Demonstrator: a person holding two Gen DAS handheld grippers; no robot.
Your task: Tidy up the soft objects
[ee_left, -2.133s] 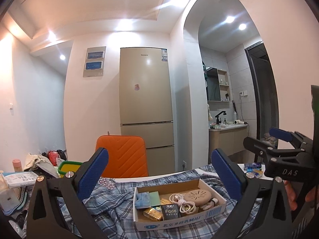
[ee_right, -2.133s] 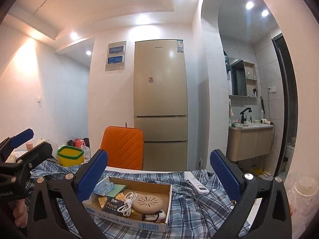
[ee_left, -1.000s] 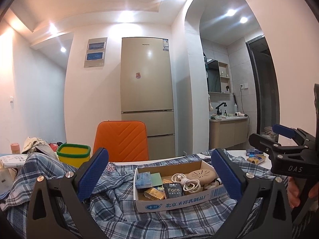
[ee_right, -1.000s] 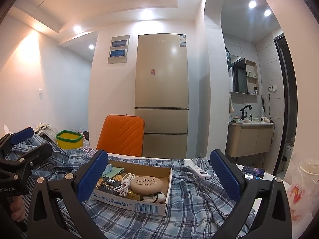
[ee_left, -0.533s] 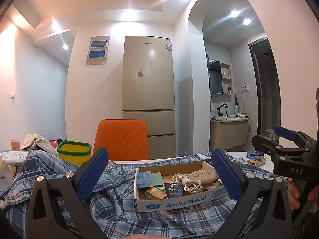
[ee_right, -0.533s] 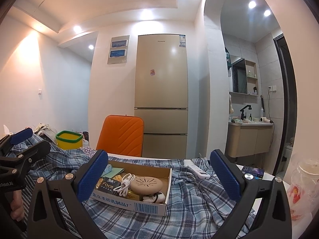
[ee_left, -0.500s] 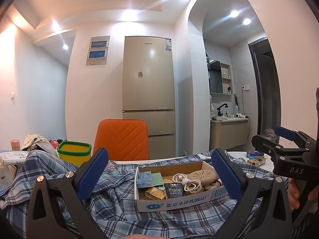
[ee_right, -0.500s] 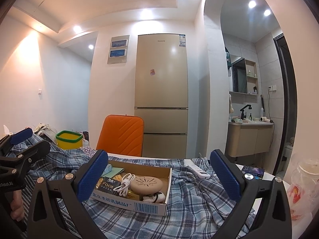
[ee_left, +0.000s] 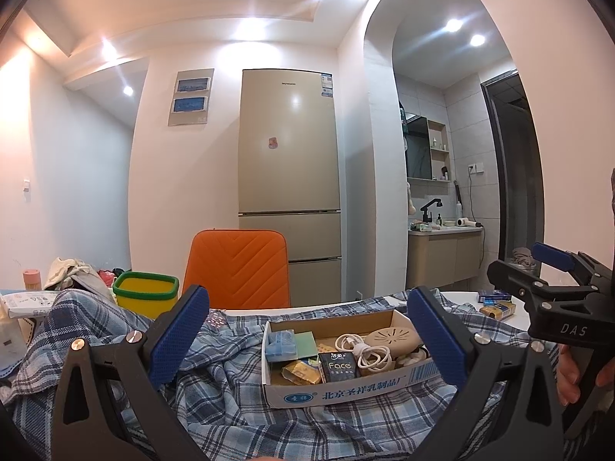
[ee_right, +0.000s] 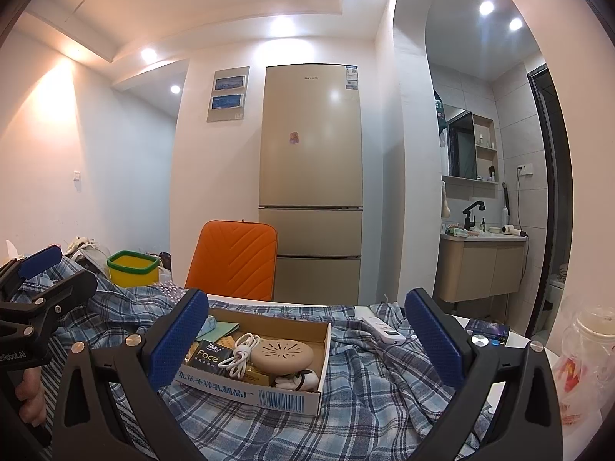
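1. Left claw (ee_left: pixel 307 332) and right claw (ee_right: pixel 306 326): jaws wide apart, empty, hovering low at the near edge.
2. Plaid shirt (ee_right: pixel 369 395) lies rumpled over the desk (ee_right: pixel 517 340), cardboard box (ee_right: pixel 284 397) resting on it.
3. Step: approach. Next, probably shift the box, then pinch a shirt edge.
4. Far: orange chair (ee_left: pixel 238 265).

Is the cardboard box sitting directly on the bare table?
No, the cardboard box rests on top of the plaid shirt spread under it.
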